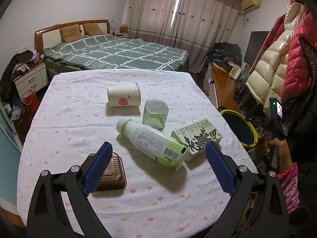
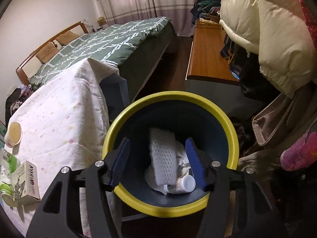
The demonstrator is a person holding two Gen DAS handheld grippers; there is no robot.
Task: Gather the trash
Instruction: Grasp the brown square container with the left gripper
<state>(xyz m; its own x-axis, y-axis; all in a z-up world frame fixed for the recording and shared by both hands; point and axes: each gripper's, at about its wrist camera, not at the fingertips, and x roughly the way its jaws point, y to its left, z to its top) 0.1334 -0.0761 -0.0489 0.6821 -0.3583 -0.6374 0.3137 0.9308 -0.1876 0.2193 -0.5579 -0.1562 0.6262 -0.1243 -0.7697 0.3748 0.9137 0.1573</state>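
Blue-padded fingers [image 1: 99, 164] of my left gripper [image 1: 158, 158] stand wide apart, holding nothing, above a table [image 1: 65, 119] covered by a white cloth with small coloured dots. Just beside the left-hand finger lies a brown plastic tray [image 1: 115, 174]. Between the fingers and slightly beyond them, a white-and-green plastic bottle [image 1: 152, 142] lies on its side, its base touching a printed carton [image 1: 198, 138]. Farther out stand a clear green cup [image 1: 155, 115] and a white paper container [image 1: 123, 97], the latter tipped on its side. Beyond the table I see a bed [image 1: 118, 53] with a green checked cover, curtains [image 1: 178, 10] and padded coats [image 1: 277, 49] hanging at right.

My right gripper [image 2: 157, 158] hangs over a trash bin [image 2: 231, 130] with a yellow rim, which stands just beside the table edge. Its jaws are parted and grip nothing. Inside the bin, framed between the fingers, lie a white foam net [image 2: 162, 158], crumpled paper [image 2: 184, 162] and a small white bottle [image 2: 182, 184].
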